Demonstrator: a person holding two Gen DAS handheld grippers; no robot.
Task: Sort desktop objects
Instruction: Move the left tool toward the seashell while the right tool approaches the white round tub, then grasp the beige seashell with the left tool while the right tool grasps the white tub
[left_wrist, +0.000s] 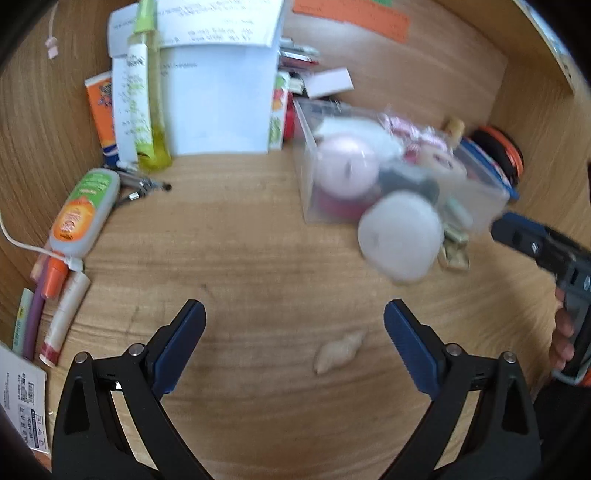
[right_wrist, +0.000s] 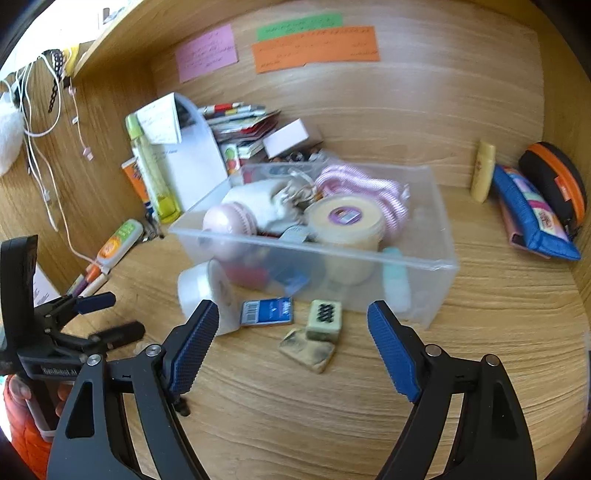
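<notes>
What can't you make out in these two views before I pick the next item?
- Left wrist view: clear bin contents and white round container, smeared by motion blur.
- Right wrist view: items low in the clear bin, veiled by its frosted wall.
- Right wrist view: sticky notes, writing too small.
- Left wrist view: orange note, cut by top edge.

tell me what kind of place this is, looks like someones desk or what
Most likely a home study desk set in a wooden alcove: coloured paper notes stuck on the back panel, pens and papers along the left wall, a clear bin of small personal items.
</notes>
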